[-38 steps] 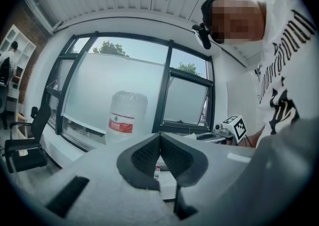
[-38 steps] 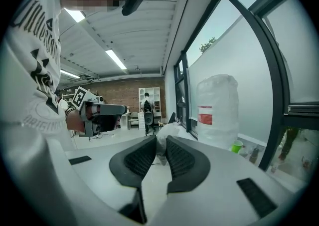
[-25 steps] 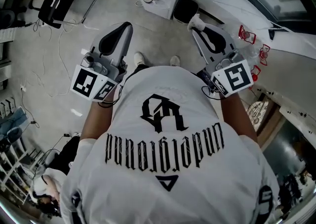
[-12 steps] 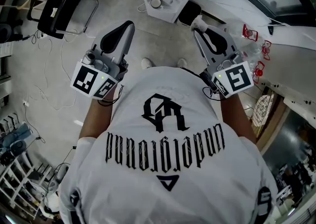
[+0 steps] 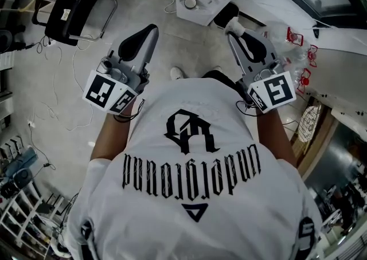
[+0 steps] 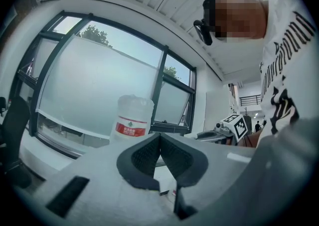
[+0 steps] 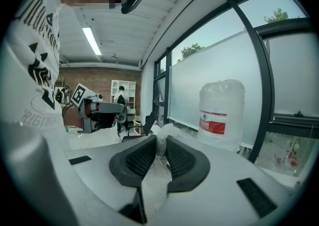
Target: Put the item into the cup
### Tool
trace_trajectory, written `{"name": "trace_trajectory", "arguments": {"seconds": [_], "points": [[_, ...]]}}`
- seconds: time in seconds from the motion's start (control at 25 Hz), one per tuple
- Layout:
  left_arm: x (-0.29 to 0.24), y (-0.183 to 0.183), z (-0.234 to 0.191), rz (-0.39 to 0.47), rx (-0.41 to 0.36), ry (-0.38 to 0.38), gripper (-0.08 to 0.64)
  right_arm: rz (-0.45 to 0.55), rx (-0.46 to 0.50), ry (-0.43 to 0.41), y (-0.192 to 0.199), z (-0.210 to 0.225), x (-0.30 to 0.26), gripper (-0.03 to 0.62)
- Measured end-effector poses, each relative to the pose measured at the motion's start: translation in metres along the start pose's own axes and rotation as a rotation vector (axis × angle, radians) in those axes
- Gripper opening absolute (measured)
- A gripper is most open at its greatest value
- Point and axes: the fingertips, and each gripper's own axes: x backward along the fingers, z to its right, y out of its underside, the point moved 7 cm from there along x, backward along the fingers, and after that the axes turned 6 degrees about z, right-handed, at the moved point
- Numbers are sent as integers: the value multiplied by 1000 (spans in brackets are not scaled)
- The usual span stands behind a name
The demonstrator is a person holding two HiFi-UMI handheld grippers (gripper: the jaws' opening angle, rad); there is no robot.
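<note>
The right gripper is pinched on a pale, crumpled item and held up on the right, just ahead of the person's white shirt. Level with it on the left, the left gripper has its jaws pressed together, pad to pad. A large water jug stands far off by the window.

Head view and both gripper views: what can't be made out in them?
- Cup: none shows in any view. In the head view the person's shirt hides whatever lies beneath it.
- White item in the right tongs, right gripper view: the pads cover most of it, so I can't tell what it is.
- Jug label, left gripper view: print too small to read.
- Face, both gripper views: blurred over.
</note>
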Motion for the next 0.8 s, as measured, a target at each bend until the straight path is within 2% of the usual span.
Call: {"name": "trace_trajectory", "arguments": {"seconds": [0.44, 0.8], "points": [[-4, 10, -34, -41, 7, 2, 15, -41, -27, -11, 14, 2, -38, 67], [-22, 40, -56, -91, -10, 11, 15, -57, -74, -16, 45, 24, -64, 67]]}}
